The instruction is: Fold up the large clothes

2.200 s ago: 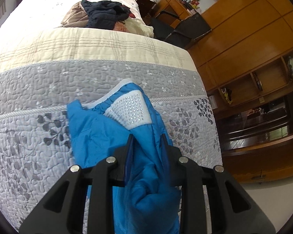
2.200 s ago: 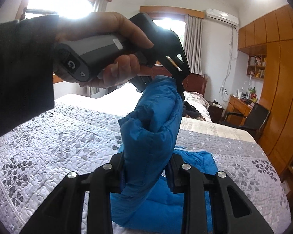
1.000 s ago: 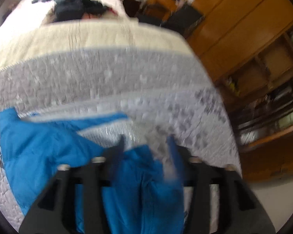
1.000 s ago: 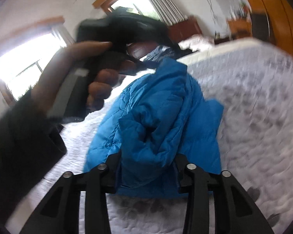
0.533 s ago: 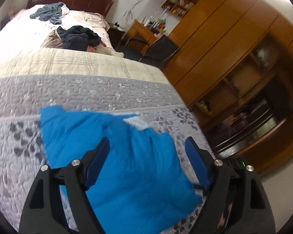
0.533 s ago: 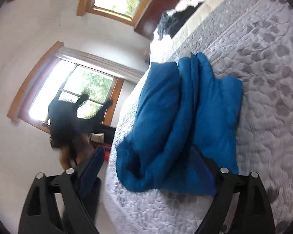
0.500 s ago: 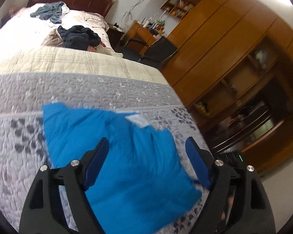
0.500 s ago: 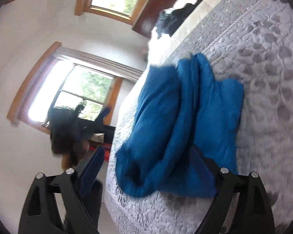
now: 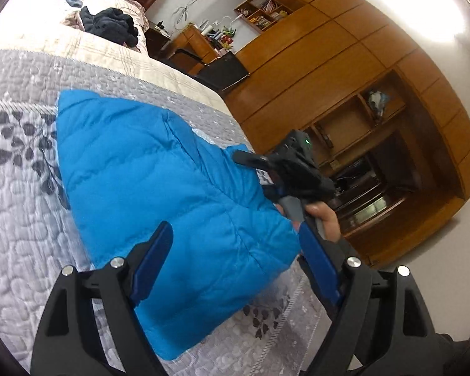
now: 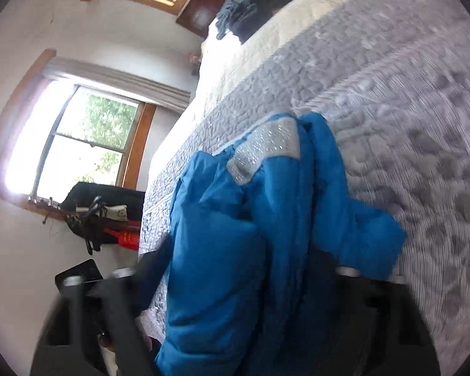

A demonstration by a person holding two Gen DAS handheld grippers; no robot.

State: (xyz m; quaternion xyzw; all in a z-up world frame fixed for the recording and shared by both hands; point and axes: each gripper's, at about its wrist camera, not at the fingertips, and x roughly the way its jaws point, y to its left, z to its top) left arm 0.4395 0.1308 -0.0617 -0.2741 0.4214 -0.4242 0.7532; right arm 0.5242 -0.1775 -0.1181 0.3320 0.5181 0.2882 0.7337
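A blue padded jacket (image 9: 159,185) lies folded on the grey quilted bed (image 9: 22,206), close to the bed's near edge. In the left wrist view the left gripper (image 9: 235,250) hovers over the jacket's near part with its jaws spread wide and nothing between them; the blue fabric lies below and ahead of the jaws, its far corner reaching out beyond them to the left. To the right of the left jaws, a hand (image 9: 326,219) holds the right gripper (image 9: 250,161), whose black tip sits at the jacket's right edge.

In the right wrist view the picture is blurred. The jacket (image 10: 266,235) fills the space between the right gripper's (image 10: 235,269) jaws and bulges up over them, with thick folds running forward from the jaws and a silvery grey patch (image 10: 266,147) at the far end of the folds. The jaws stand well apart, on either side of the bundle, but I cannot tell whether they press on the fabric or only flank it.

Far ahead of the left jaws, a heap of dark clothes (image 9: 112,26) lies at the head of the bed. To their right stands a wooden wardrobe (image 9: 344,72) with open shelves, and a dark chair (image 9: 222,69) by a desk (image 9: 197,44). Left of the right jaws a window (image 10: 78,144) shows bright
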